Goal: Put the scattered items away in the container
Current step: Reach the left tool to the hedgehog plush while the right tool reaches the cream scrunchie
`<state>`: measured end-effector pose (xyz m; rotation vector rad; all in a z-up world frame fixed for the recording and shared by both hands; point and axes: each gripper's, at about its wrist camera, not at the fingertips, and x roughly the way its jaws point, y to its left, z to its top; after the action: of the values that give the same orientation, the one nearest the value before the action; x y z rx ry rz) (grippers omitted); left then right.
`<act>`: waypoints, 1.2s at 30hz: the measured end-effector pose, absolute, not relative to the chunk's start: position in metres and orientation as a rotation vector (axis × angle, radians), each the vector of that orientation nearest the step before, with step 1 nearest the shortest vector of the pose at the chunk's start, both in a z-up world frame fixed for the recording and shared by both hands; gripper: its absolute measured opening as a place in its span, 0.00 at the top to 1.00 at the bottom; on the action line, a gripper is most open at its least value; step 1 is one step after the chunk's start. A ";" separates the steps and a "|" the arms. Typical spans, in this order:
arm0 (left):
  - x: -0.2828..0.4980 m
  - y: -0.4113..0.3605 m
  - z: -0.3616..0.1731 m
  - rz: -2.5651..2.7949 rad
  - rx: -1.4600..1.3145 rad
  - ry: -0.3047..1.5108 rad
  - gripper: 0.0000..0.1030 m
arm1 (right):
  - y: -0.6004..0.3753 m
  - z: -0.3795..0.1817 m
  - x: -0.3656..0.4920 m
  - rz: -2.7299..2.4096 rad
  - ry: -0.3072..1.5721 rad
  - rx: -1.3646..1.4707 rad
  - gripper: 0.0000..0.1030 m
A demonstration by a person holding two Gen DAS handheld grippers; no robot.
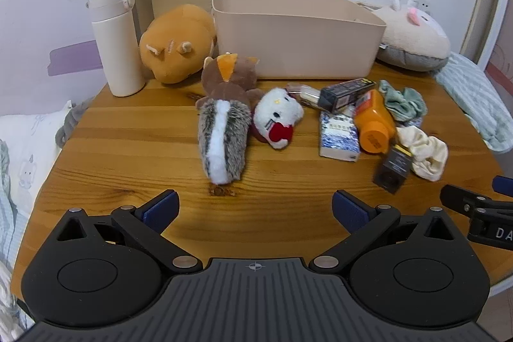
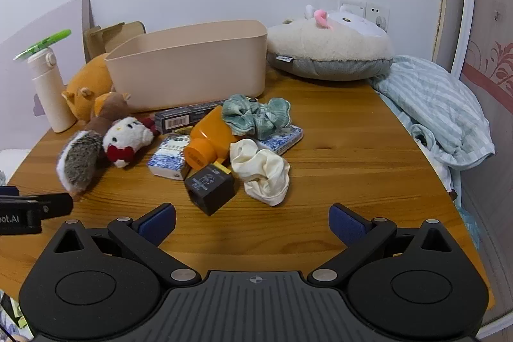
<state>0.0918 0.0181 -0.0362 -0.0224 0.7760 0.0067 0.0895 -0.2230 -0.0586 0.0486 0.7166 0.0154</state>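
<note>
With both the left claw (image 1: 255,207) and the right claw (image 2: 251,220) held wide open and empty, the dark box (image 2: 210,186) can be knocked aside if the cream scrunchie (image 2: 261,175) touching it is grasped carelessly.

Container (image 1: 298,47) interior hidden behind wall; right tool (image 1: 481,207) cut by edge.

I'm working in a bedroom at home: striped bedding (image 2: 442,104) bunches against the wooden table (image 2: 352,156) on the right, a plush cushion (image 2: 327,50) sits at the far edge, wall sockets (image 2: 362,10) behind (cartoon-print sheets (image 1: 29,149) left).
</note>
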 end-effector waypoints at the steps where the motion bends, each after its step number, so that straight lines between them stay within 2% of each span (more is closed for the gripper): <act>1: 0.095 0.019 -0.037 0.012 -0.020 0.777 0.00 | -0.224 -0.060 0.092 0.017 0.720 0.046 0.00; 36: 0.215 0.056 -0.069 0.136 -0.018 0.800 0.00 | -0.243 -0.116 0.190 -0.020 0.859 -0.008 0.03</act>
<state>0.2146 0.0563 -0.0689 -0.0179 0.8000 0.1359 0.1898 -0.2427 -0.1158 -0.0083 0.8587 -0.0201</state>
